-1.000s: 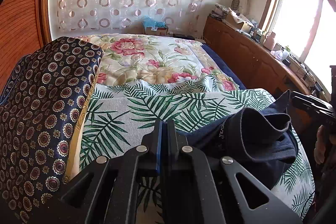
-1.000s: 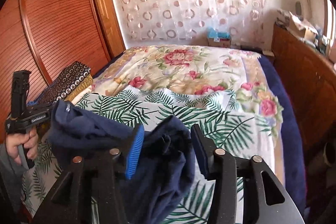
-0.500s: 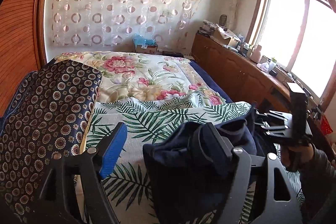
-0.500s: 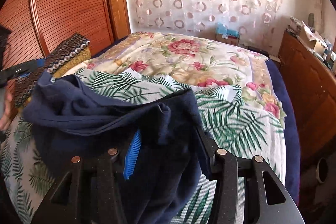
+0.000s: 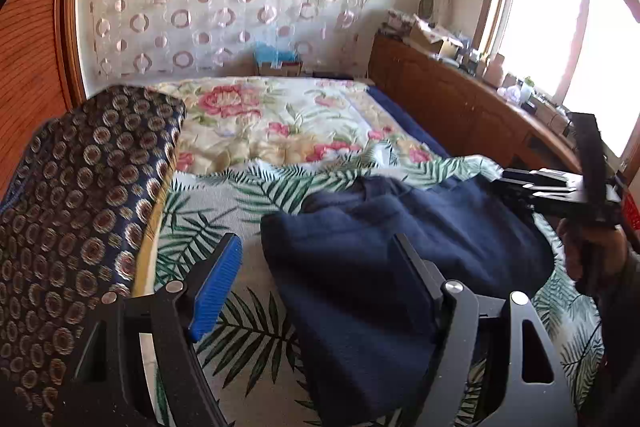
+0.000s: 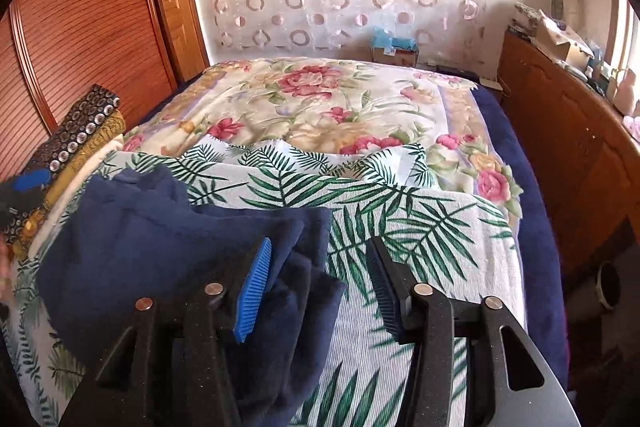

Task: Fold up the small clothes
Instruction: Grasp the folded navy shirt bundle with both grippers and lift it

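Observation:
A navy blue garment [image 5: 400, 251] lies loosely bunched on the palm-leaf cloth [image 5: 224, 211] that covers the near end of the bed. My left gripper [image 5: 316, 283] stands open, its jaws astride the garment's left edge without pressing it. In the right wrist view the garment [image 6: 160, 239] spreads to the left. Its right corner rests between the jaws of my right gripper [image 6: 320, 287], which are opening; the blue left pad [image 6: 254, 287] is against the fabric, the right pad is apart from it. The right gripper [image 5: 520, 183], in a hand, shows at the garment's far side.
A stack of folded fabrics [image 5: 80, 207] topped by a dark circle-patterned one sits at the bed's left side, also visible as the stack [image 6: 76, 135]. A floral quilt [image 6: 320, 99] covers the far bed. A wooden cabinet [image 6: 560, 131] runs along the right; a wardrobe door [image 6: 80, 27] stands left.
The left gripper went from shut to open. The garment, held up and bunched before, has dropped and spread on the palm-leaf cloth. The right gripper's jaws have widened and the cloth has left its right pad.

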{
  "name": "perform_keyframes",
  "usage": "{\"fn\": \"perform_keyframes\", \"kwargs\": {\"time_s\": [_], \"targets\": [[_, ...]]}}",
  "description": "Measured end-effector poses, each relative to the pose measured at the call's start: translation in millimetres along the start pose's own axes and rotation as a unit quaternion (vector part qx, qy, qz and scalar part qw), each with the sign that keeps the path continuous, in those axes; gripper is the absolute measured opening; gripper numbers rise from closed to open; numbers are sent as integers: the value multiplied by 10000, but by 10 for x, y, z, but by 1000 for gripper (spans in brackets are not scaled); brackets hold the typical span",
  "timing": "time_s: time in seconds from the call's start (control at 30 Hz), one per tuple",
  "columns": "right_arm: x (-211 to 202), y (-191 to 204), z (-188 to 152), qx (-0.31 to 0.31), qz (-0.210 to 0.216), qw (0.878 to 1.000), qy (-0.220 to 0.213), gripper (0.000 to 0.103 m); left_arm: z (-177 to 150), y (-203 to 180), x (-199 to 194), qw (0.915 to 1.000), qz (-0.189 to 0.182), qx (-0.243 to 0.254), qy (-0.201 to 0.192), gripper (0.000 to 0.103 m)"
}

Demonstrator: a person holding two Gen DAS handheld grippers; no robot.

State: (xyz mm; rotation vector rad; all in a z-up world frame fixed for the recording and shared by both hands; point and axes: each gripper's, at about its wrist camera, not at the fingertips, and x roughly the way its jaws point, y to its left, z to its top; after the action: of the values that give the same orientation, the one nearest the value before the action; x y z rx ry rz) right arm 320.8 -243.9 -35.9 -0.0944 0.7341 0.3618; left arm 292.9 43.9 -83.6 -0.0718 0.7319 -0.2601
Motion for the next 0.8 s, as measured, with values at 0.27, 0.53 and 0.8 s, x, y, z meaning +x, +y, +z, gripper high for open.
{"fn": "perform_keyframes", "kwargs": {"time_s": [0.27,0.53,0.8], "targets": [[44,47,-242,61,376,9989,270,72,-149,129,336,9987,5,-159,476,76],[151,14,-276,324,564,9971,403,73,-225,146,428,9979,-83,-255,585,76],[184,38,-288,395,756,9953,454,73,-241,137,490,9973,-231,-272,646,74]]}}
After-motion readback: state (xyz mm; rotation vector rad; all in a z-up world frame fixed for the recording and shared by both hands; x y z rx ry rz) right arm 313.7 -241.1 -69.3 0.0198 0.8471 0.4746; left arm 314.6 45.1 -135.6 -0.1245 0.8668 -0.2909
